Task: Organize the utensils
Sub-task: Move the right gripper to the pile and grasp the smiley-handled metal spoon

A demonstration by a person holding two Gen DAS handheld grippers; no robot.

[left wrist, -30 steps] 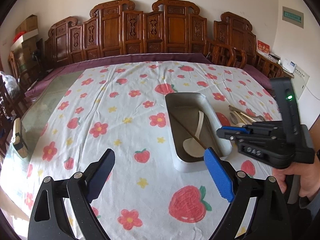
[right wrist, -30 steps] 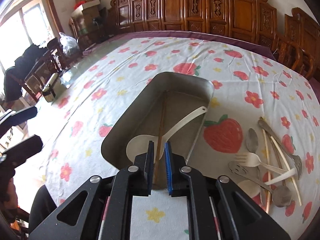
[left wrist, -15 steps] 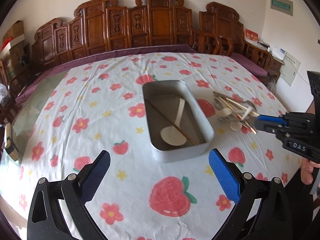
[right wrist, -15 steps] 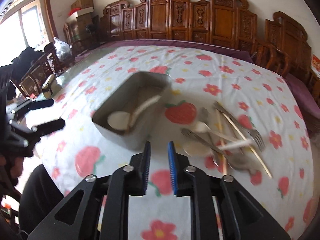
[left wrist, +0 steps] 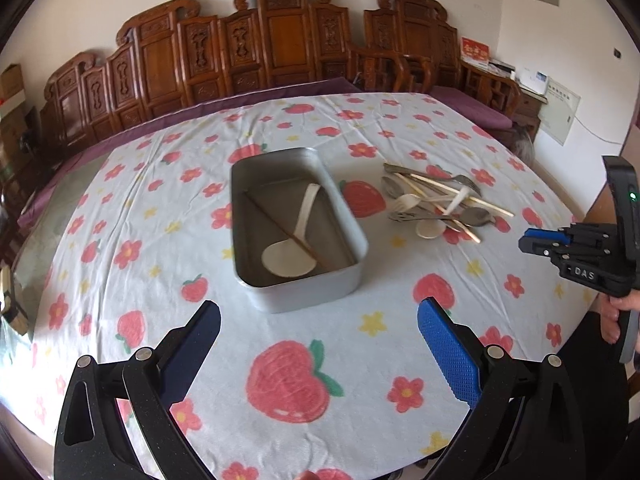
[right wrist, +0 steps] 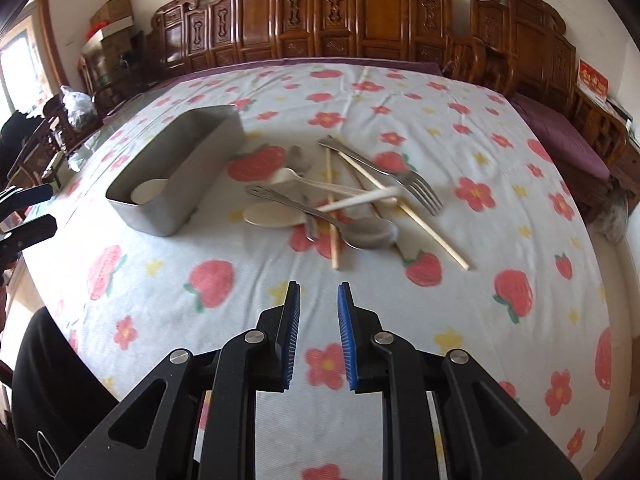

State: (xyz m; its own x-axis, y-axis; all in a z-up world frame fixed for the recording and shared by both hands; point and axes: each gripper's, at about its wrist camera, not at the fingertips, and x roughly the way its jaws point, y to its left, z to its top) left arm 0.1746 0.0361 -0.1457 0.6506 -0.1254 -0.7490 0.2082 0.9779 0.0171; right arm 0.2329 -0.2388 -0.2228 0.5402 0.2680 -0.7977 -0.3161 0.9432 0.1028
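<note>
**Both grippers empty above the cloth, right one now facing the loose cutlery**

The left gripper (left wrist: 319, 332) stands spread wide with nothing between its fingers, hovering over the flowered tablecloth (left wrist: 132, 216) just short of the metal tray's (left wrist: 308, 296) near wall. The right gripper (right wrist: 319, 308) has its jaws parted by a narrow gap, empty, touching nothing; they have just been opening a little.

In the tray lie a cream ladle-shaped spoon (left wrist: 294, 248) and one chopstick (left wrist: 288, 232) crossing it. Right of the tray, apart from it, sits the pile of utensils (right wrist: 340, 200): a steel fork (right wrist: 400, 176), a steel spoon (right wrist: 368, 232), cream plastic pieces and chopsticks, tangled over one another.

A second ago the right gripper hung over the tray's near end with its pads almost together; now it has swung across to the pile's side, and the tray sits off to its left.

Bare cloth lies between the right gripper and the pile. The table's near edge runs close below both grippers; carved wooden chairs (right wrist: 360, 20) line the far side.
</note>
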